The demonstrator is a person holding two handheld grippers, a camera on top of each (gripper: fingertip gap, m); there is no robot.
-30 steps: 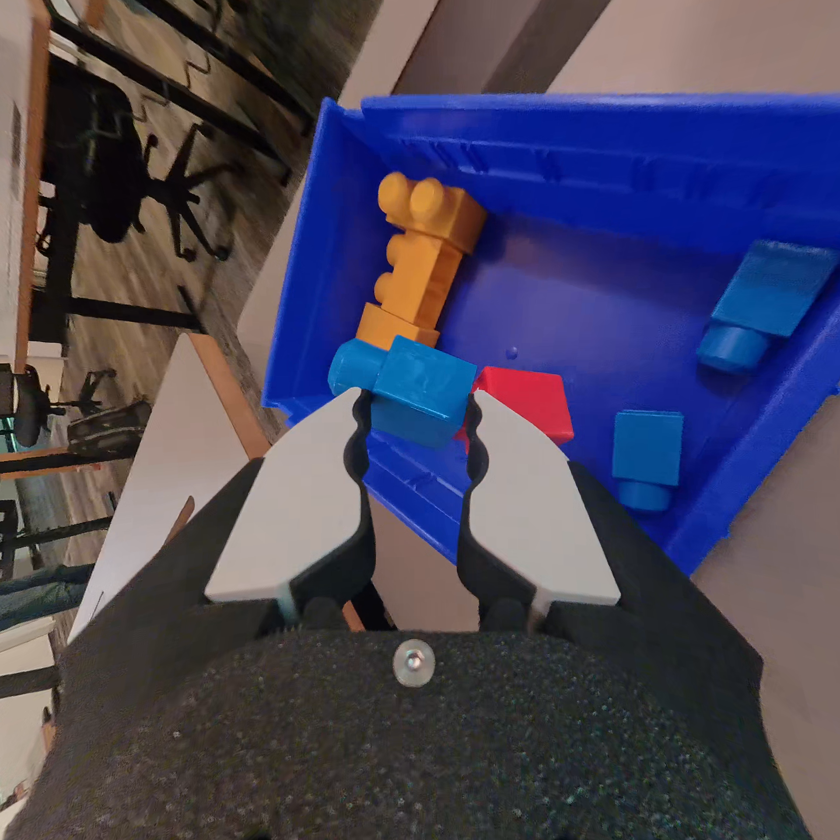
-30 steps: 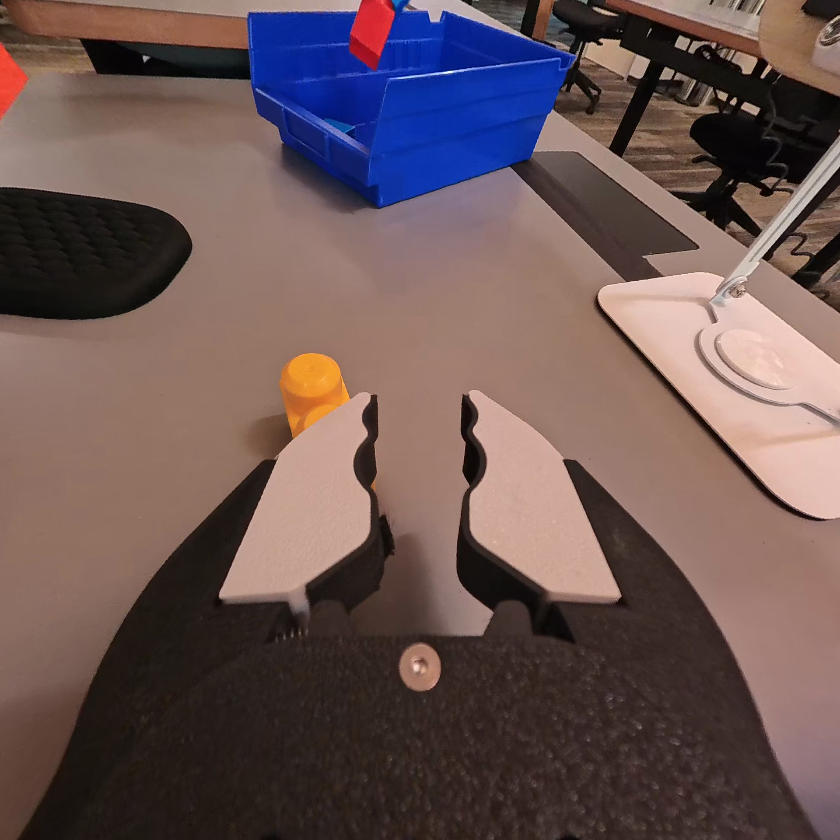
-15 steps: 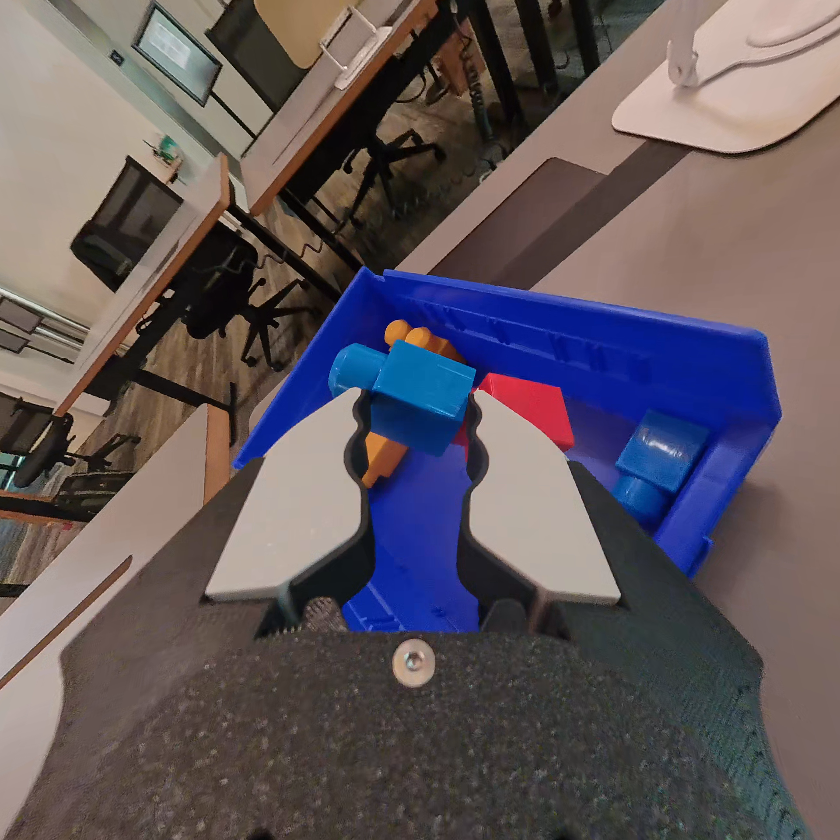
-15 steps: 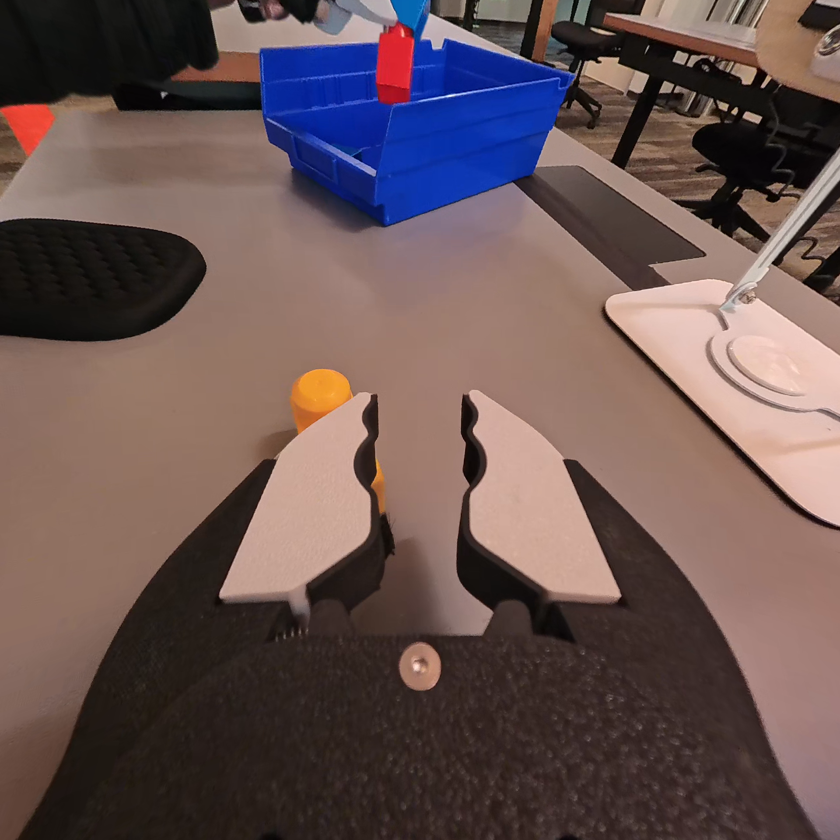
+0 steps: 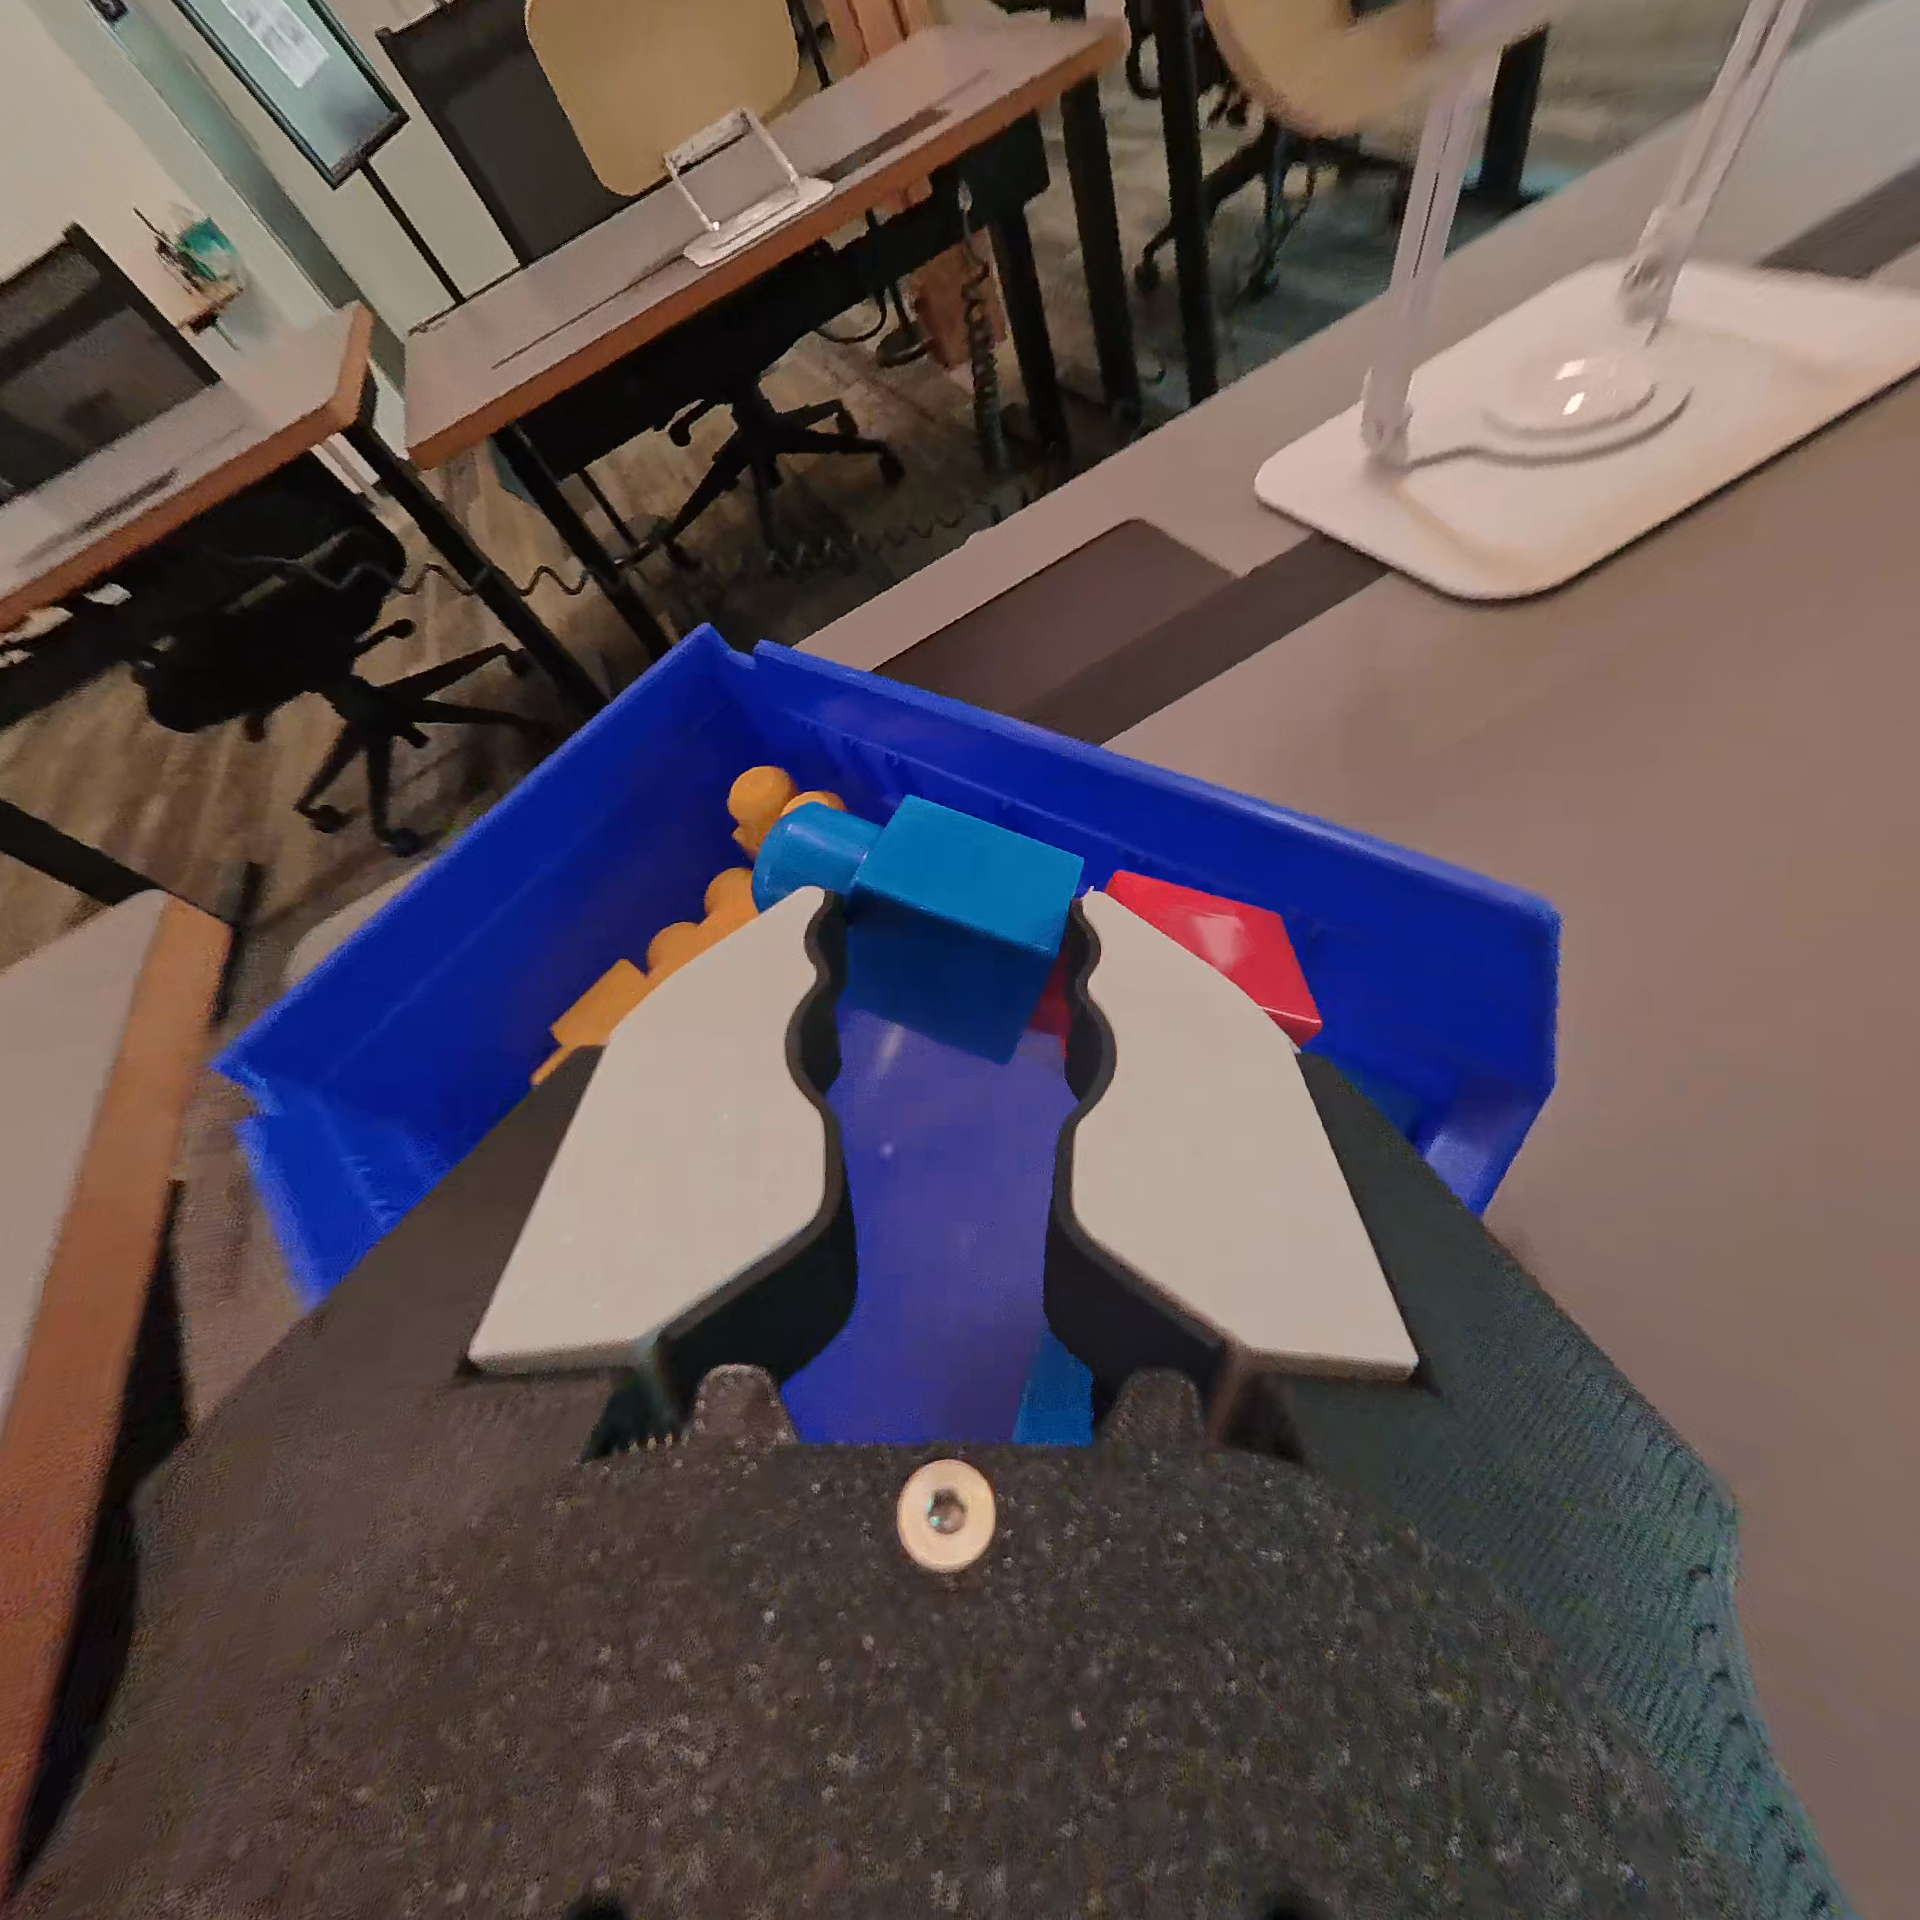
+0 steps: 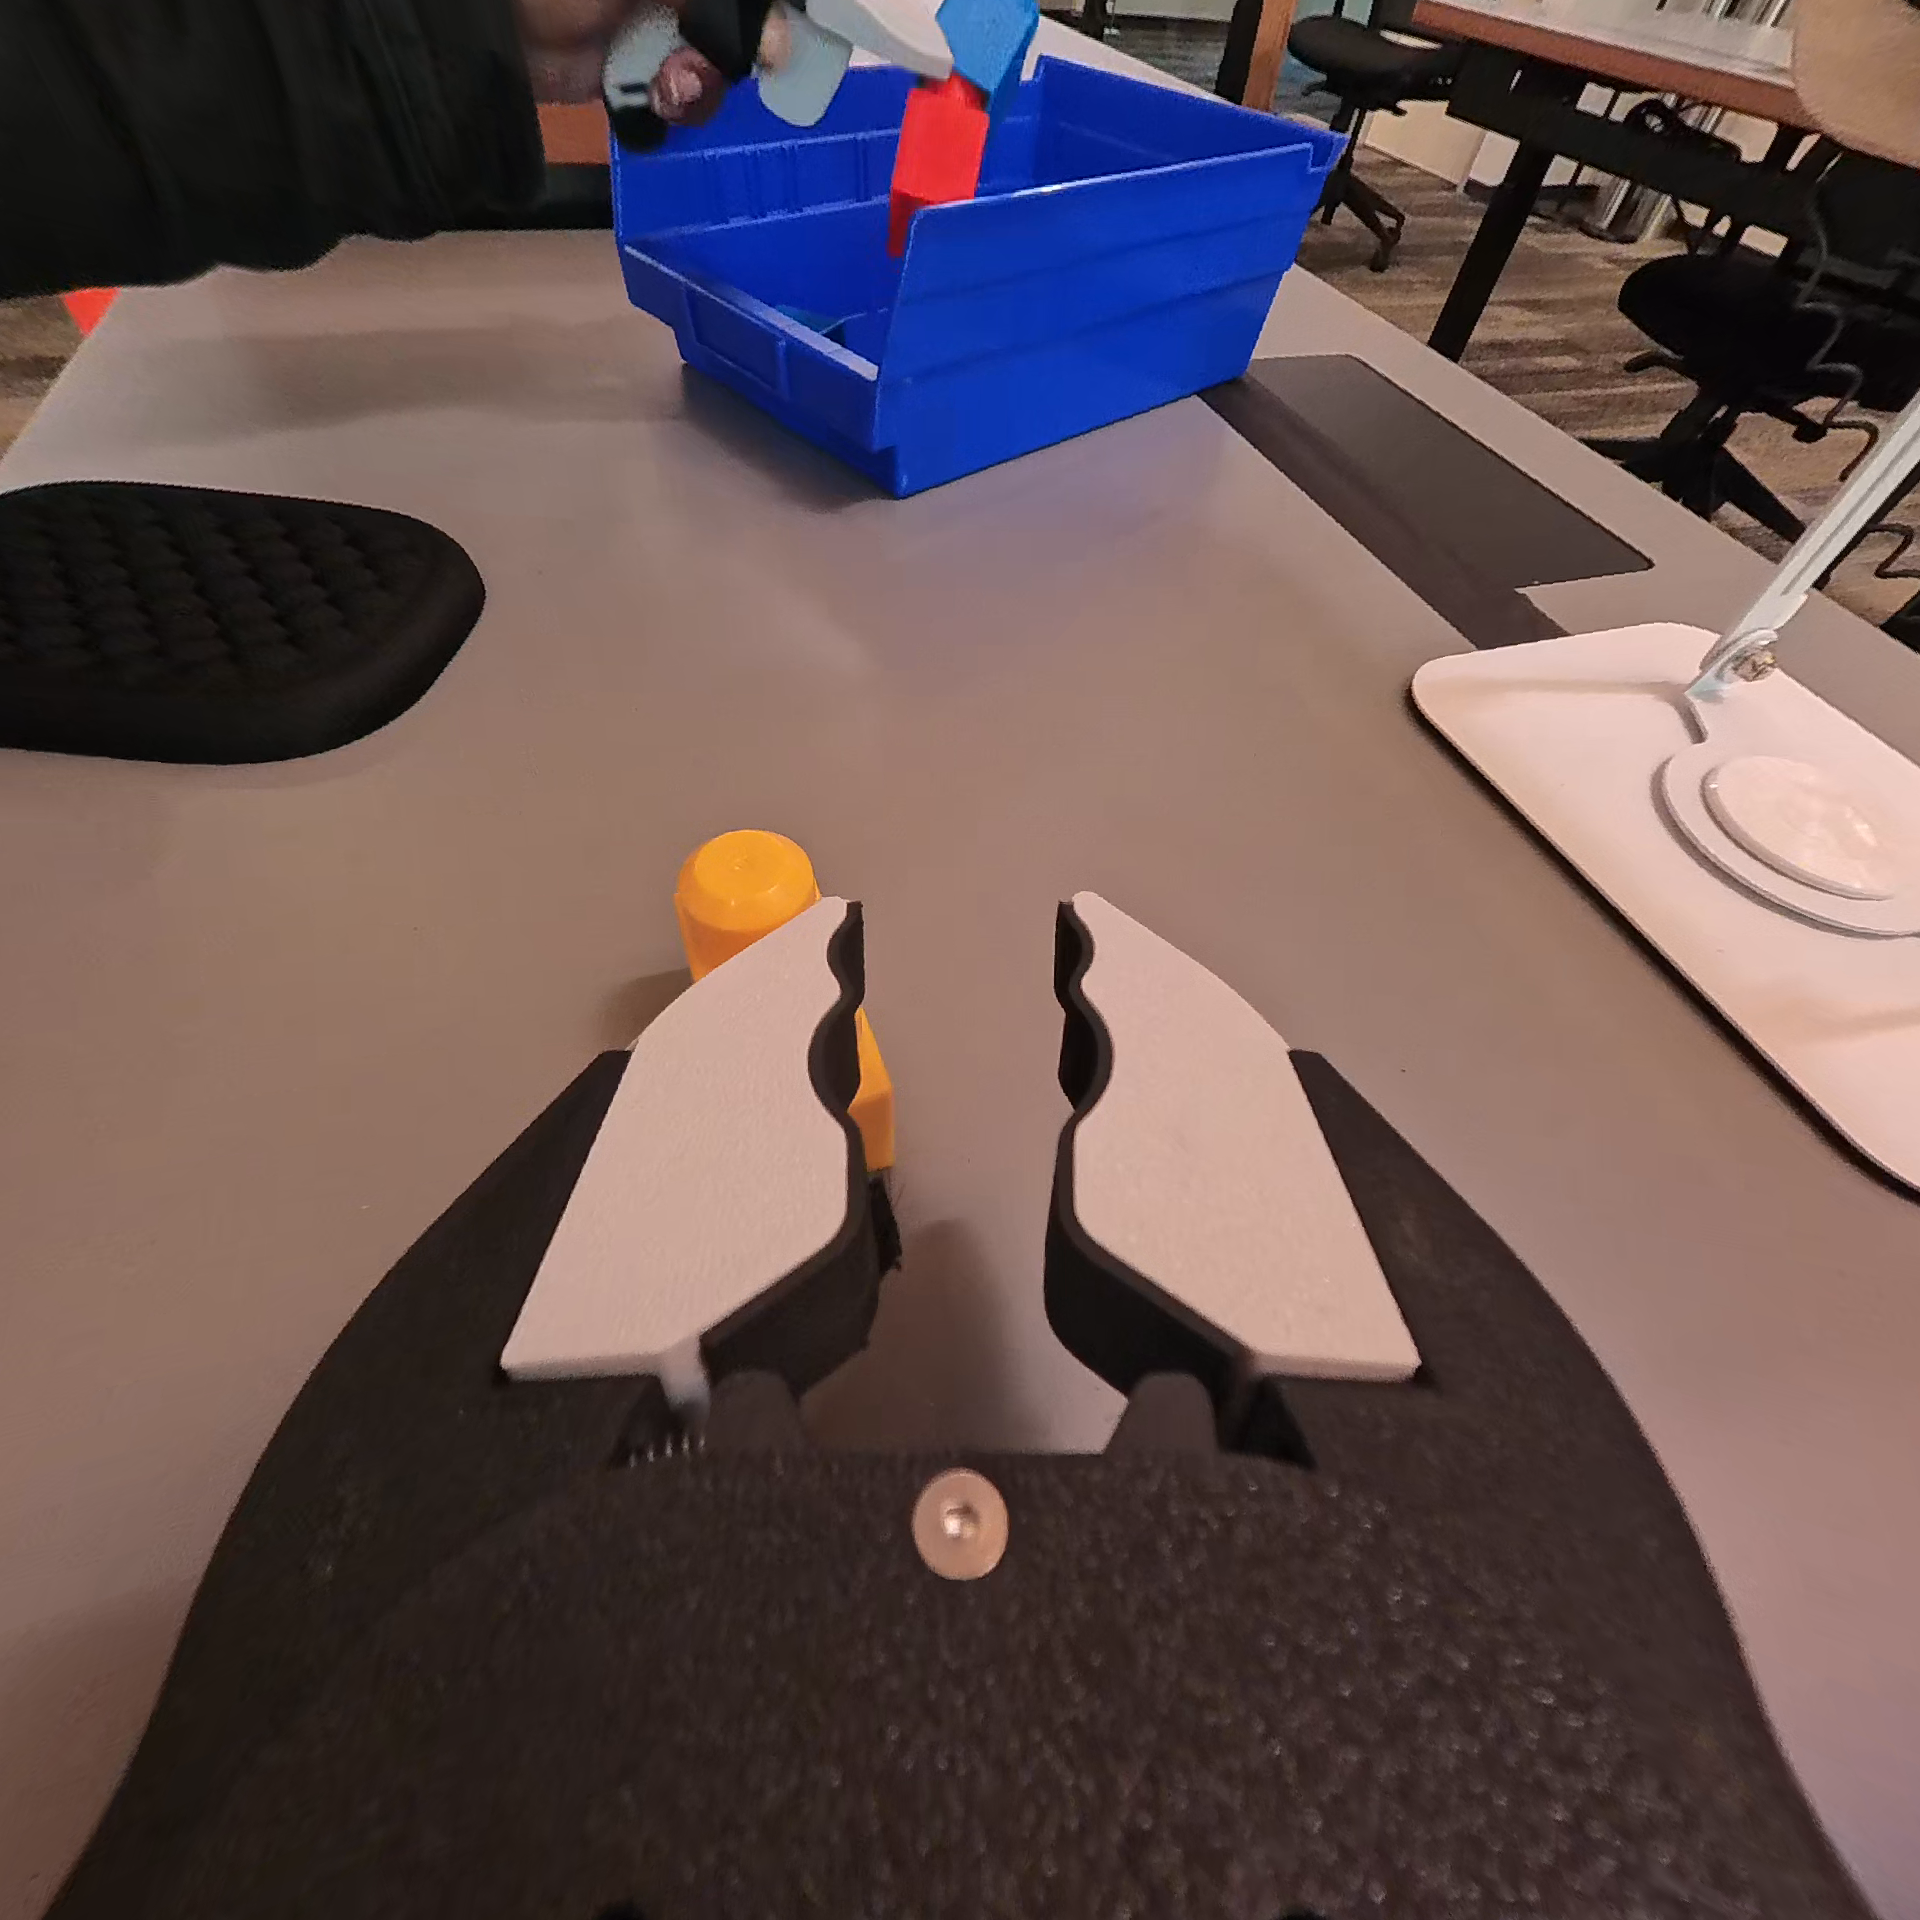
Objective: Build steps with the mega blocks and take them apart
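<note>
My left gripper (image 5: 951, 914) is shut on a blue block (image 5: 961, 935) with a red block (image 5: 1216, 956) stuck to it, held above the blue bin (image 5: 1351, 862). Orange blocks (image 5: 707, 935) lie in the bin, partly hidden by my left finger. In the right wrist view the left gripper (image 6: 914, 42) holds the blue block (image 6: 987, 36) with the red block (image 6: 935, 156) hanging over the bin (image 6: 1039, 322). My right gripper (image 6: 956, 925) is open and empty, low over the table. An orange block (image 6: 743, 894) stands just beside its left finger, partly hidden.
A black padded mat (image 6: 208, 613) lies at the left of the grey table. A white lamp base (image 6: 1714, 831) sits at the right, also in the left wrist view (image 5: 1558, 457). A dark inset panel (image 6: 1434, 488) runs along the table's right edge. Desks and office chairs stand beyond. My right fingertips sit around 40 cm from my left ones.
My left gripper has risen and pulled back from the bin with the blue and red blocks still in it. The right gripper has barely moved.
</note>
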